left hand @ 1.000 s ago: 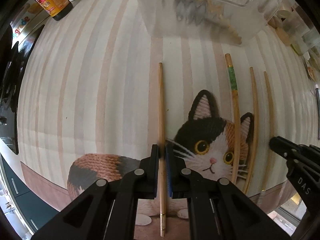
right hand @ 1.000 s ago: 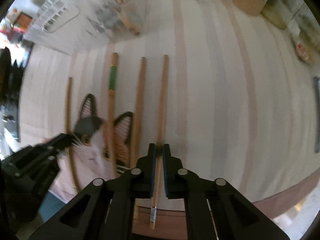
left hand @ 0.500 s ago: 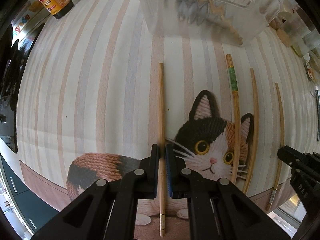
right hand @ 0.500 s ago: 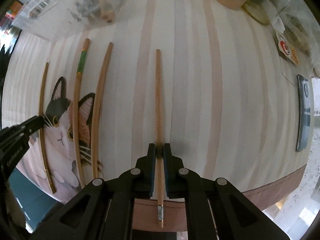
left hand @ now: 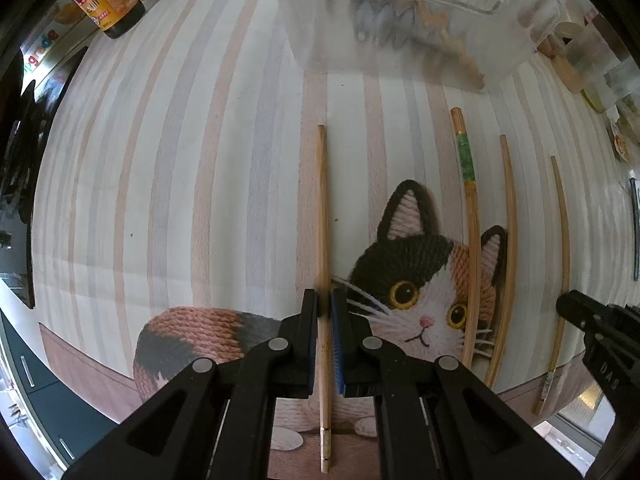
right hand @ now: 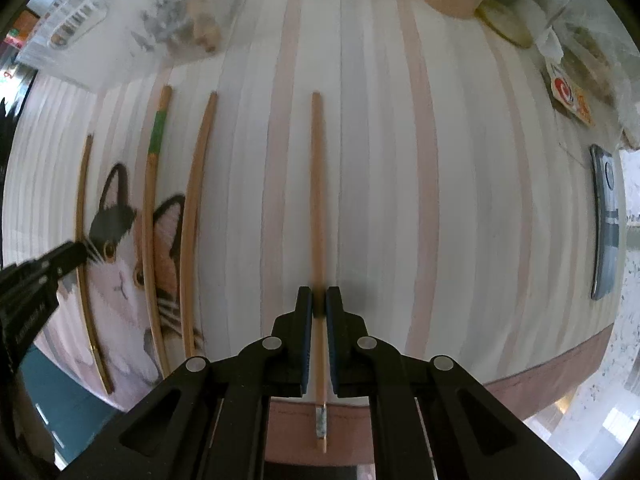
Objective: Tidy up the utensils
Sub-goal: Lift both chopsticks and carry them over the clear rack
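My left gripper point(left hand: 324, 300) is shut on a wooden chopstick point(left hand: 321, 208) that points away over the striped cat mat point(left hand: 180, 160). My right gripper point(right hand: 319, 298) is shut on another wooden chopstick point(right hand: 317, 184), which also shows at the right of the left wrist view point(left hand: 562, 240). A chopstick with a green band point(left hand: 466, 184) and a plain one point(left hand: 510, 220) lie on the mat between the two; both also show in the right wrist view, the banded one point(right hand: 154, 168) left of the plain one point(right hand: 198, 184). A clear utensil bin point(left hand: 420, 12) with cutlery stands at the far end.
A dark sauce bottle point(left hand: 108, 0) stands at the far left. Jars and packets point(right hand: 512, 8) crowd the far right. A grey flat device point(right hand: 606, 220) lies by the right edge. The mat's front edge point(right hand: 540, 376) hangs over the counter.
My right gripper has carried its chopstick to the right, away from the plain chopstick it lay next to. My left gripper and its chopstick have stayed put.
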`<state>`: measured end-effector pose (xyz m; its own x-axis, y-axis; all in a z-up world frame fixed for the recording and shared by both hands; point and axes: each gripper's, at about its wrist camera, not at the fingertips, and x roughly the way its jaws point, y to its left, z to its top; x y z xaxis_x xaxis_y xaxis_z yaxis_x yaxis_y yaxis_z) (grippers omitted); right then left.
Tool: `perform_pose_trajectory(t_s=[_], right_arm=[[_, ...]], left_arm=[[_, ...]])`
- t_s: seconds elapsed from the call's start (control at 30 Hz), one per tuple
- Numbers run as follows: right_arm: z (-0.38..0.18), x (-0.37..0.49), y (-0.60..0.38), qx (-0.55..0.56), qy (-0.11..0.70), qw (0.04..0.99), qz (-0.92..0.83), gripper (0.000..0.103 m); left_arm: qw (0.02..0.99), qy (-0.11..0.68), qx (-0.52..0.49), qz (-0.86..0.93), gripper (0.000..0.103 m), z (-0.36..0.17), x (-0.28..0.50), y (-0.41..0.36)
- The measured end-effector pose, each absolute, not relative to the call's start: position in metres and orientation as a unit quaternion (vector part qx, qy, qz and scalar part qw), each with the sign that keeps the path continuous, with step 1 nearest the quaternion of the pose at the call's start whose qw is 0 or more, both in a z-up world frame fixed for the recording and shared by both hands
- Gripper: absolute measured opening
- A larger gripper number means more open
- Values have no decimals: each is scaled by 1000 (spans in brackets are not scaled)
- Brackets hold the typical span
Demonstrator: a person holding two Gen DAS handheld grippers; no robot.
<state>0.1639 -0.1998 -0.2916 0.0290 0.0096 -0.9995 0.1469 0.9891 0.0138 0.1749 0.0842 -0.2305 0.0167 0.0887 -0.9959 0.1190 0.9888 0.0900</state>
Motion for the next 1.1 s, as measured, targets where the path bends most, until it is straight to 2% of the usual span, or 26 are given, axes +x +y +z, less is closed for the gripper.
perform_pose_trajectory(t_s=[0.13,0.2,0.27,0.37,0.43,0.5,0.53,0.73,1.1], right_arm=[[-292,163,-204,57,689,720,-50,9],[-295,161,-202,62,689,721,-49,13],[-297,152,-201,64,688,722,-44,22],[-295,153,-194,53,687,724,-40,27],[-296,152,-185,41,683,727,-49,24],[-295,150,-181,42,676,733,-56,9],[-299,152,-176,44,676,734,-59,7],[-283,140,-187,72,660,745,-62,7],[-197,157,-207,91,589,802,-40,7]], left_arm=[[708,702,73,-14,5,-231,176,86],[708,702,76,-15,5,-230,176,85],[708,702,79,-16,5,-231,176,84],[709,701,81,-16,5,-233,176,82],[712,698,81,-14,4,-233,174,82],[718,691,88,-5,4,-230,173,83],[722,686,91,-3,4,-226,172,85],[755,648,98,16,4,-190,174,95],[824,561,65,47,4,-84,205,127]])
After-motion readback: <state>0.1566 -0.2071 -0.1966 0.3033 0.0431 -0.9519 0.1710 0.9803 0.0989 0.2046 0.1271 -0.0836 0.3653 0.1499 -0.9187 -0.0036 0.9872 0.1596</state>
